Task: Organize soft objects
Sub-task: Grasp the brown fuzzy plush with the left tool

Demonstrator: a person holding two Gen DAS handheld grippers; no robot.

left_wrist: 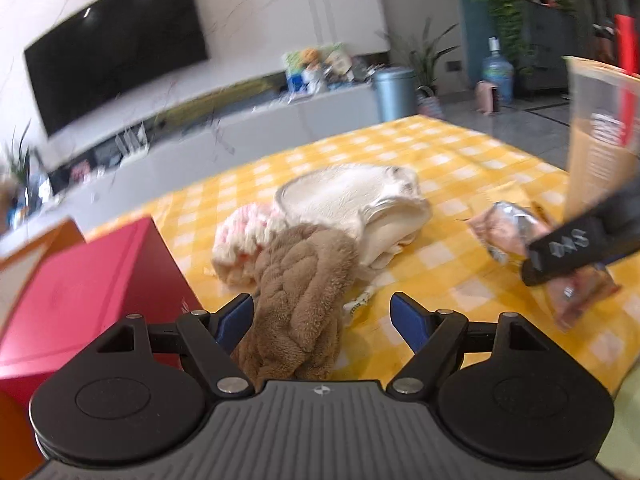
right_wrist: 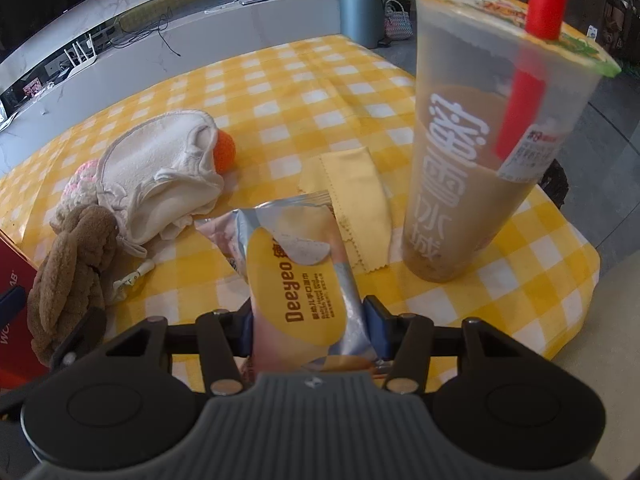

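Your left gripper (left_wrist: 322, 322) is hanging wide apart over the brown plush (left_wrist: 302, 300), which is lying just beside the red box (left_wrist: 92, 284), long axis running straight away from you. Your right gripper (right_wrist: 310, 330) is clamping the wipes pack (right_wrist: 298, 276), so left's nearer.

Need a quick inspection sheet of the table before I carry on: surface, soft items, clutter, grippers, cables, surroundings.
Surface: yellow checked tablecloth, wrinkled.
Job's things: brown plush cloth, cream garment, pink-white knit, orange ball, yellow cloth.
Clutter: milk tea cup with red straw; red box.
Grippers: left gripper open around the plush cloth; right gripper shut on wipes packet.
Cables: wires on the TV bench.
Surroundings: TV, grey bin, plants.
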